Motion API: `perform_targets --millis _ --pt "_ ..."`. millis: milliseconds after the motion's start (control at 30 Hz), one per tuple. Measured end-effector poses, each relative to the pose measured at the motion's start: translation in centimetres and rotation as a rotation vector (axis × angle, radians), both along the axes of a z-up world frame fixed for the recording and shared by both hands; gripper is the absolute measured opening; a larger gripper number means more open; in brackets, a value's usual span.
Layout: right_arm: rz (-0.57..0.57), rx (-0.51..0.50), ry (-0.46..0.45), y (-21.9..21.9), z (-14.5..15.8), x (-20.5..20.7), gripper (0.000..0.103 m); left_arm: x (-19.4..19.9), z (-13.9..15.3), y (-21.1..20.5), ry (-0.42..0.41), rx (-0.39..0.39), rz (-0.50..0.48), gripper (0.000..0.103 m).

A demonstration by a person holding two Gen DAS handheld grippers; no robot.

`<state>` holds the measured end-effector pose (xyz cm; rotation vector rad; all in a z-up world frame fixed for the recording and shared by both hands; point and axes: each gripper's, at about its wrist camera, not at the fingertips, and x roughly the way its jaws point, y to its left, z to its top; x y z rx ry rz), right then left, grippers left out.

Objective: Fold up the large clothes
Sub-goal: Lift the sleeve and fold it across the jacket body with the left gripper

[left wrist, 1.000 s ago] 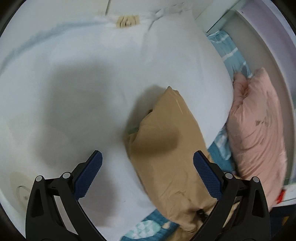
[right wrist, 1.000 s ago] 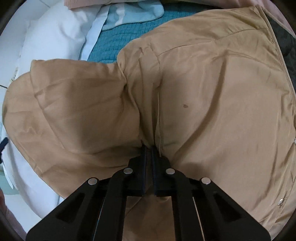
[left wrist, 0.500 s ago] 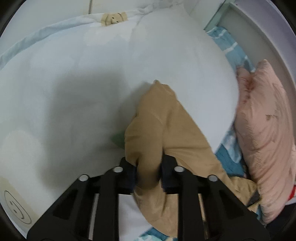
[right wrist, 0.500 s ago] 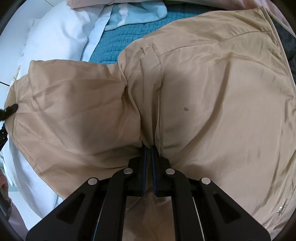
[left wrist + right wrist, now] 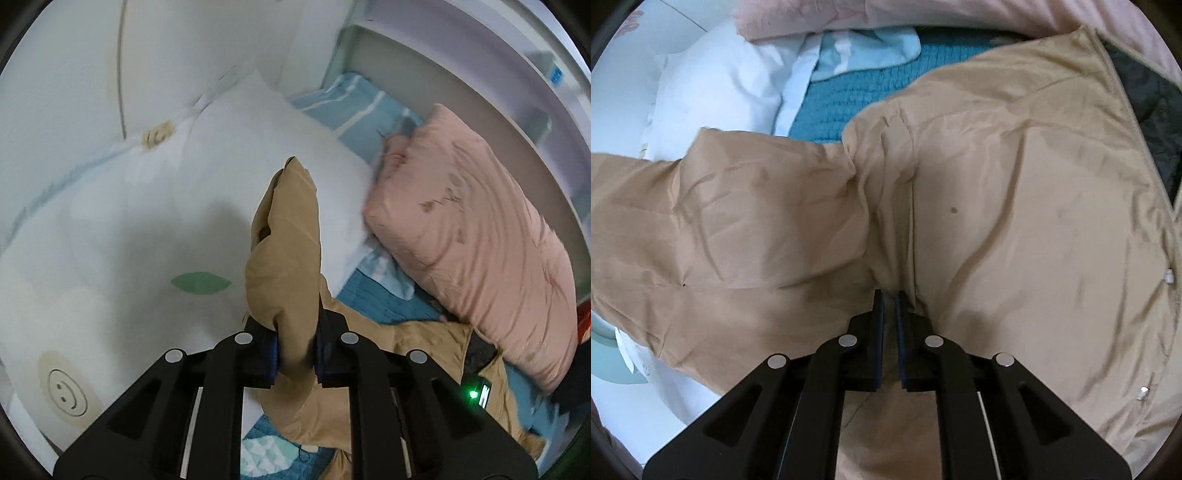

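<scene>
A tan jacket (image 5: 1015, 221) lies spread on the bed, its dark lining (image 5: 1152, 122) showing at the right edge. My right gripper (image 5: 889, 306) is shut on a fold of the jacket near the armpit seam. Its sleeve (image 5: 720, 221) stretches off to the left. My left gripper (image 5: 295, 343) is shut on that sleeve's end (image 5: 288, 251) and holds it lifted above a white pillow (image 5: 129, 240). The rest of the jacket (image 5: 406, 369) lies below on the right.
A pink pillow (image 5: 472, 240) lies at the right against the headboard (image 5: 461, 74). A teal blanket (image 5: 849, 99) covers the bed beyond the jacket. A white pillow (image 5: 713, 88) and a pink pillow (image 5: 812, 18) sit at the far side.
My left gripper went from open above the sleeve to shut on it, then lifted the sleeve end off the white pillow. My right gripper stayed shut on the jacket.
</scene>
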<state>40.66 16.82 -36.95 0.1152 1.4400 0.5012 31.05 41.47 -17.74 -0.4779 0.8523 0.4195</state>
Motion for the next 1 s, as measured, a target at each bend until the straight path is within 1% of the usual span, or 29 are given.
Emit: perform_targets --millis 100,200,300,333,400,433,500,533,567,600,633,700,767,867,1000 --pt "-0.01 0.017 -0.01 -0.9 1.4 -0.2 0.006 0.4 1.1 -2.1 -0.015 -0.018 -0.042 0.013" --pt "-0.035 0.039 -0.029 -2.6 3.1 -0.4 0.006 0.8 2.3 -4.7 -0.025 -0.007 -0.082 0.014" --pt "-0.071 0.069 -0.044 -5.5 4.9 -1.1 0.006 0.7 3.1 -7.4 -0.039 -0.011 -0.128 0.014" --pt "-0.08 0.072 -0.056 -6.2 6.0 -1.7 0.006 0.9 3.4 -8.6 -0.046 -0.015 -0.148 0.014" --pt "-0.088 0.074 -0.079 -8.1 6.5 -2.4 0.006 1.1 3.9 -11.1 -0.052 -0.004 -0.175 0.014" --pt "-0.098 0.072 -0.092 -9.9 6.8 -3.3 0.006 1.4 4.1 -12.5 -0.054 0.004 -0.197 0.014" --pt "-0.129 0.077 -0.108 -12.3 6.8 -4.0 0.006 1.7 4.4 -14.9 -0.06 -0.003 -0.235 0.014" --pt "-0.153 0.083 -0.118 -14.2 7.1 -4.5 0.006 1.9 4.3 -16.2 -0.057 -0.015 -0.259 0.014" --pt "-0.166 0.084 -0.122 -15.0 7.3 -5.1 0.006 2.3 4.3 -17.6 -0.053 -0.026 -0.297 0.014" --pt "-0.182 0.082 -0.125 -15.9 7.5 -5.3 0.006 2.4 4.3 -19.1 -0.057 -0.026 -0.326 0.014" --pt "-0.205 0.076 -0.131 -17.8 7.9 -5.7 0.006 2.7 4.3 -20.9 -0.064 -0.017 -0.353 0.014" --pt "-0.232 0.076 -0.143 -20.0 8.4 -6.2 0.006 3.2 4.1 -23.5 -0.059 -0.02 -0.393 0.014" --pt "-0.27 0.066 -0.158 -23.3 9.2 -7.0 0.006 4.0 3.6 -26.1 -0.05 -0.047 -0.435 0.014" --pt "-0.318 0.062 -0.173 -27.4 9.8 -8.0 0.006 5.3 2.5 -30.2 -0.034 -0.065 -0.486 0.014" --pt "-0.38 0.044 -0.183 -32.1 10.1 -8.9 0.006 6.8 -0.6 -35.3 0.017 -0.06 -0.528 0.014"
